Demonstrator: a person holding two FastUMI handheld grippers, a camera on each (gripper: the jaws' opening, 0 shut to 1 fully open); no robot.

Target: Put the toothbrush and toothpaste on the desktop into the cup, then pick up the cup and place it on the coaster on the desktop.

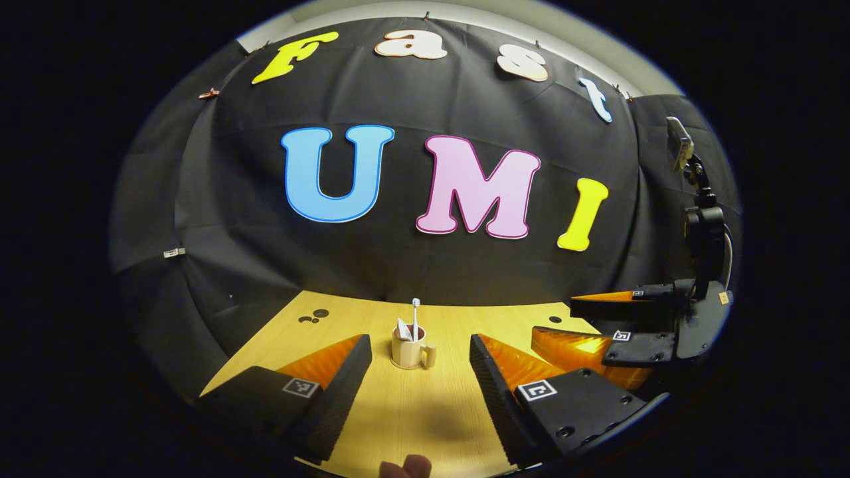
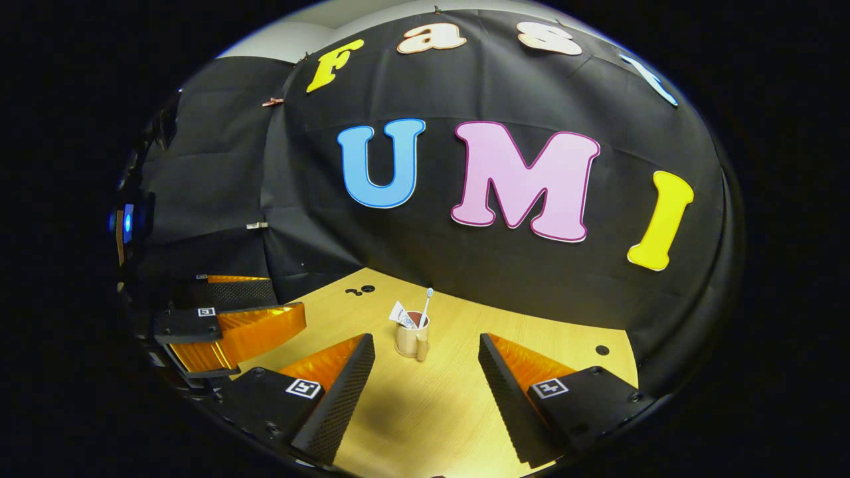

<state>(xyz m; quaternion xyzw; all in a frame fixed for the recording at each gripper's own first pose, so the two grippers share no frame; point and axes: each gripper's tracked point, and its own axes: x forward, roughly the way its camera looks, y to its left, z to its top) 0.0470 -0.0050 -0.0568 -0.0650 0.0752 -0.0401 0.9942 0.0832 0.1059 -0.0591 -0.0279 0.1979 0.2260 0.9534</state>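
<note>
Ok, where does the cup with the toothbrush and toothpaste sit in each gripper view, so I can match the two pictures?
Left gripper view: the cup stands low in the middle, on the desktop, between that gripper's two fingers, handle to the lower right.
Right gripper view: the cup stands low, just left of the middle, between that gripper's fingers.
Shared landmark: the toothbrush sticking up out of the cup.

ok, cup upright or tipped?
Upright. The cup stands on the desktop, toothbrush and toothpaste sticking up out of it.
</note>
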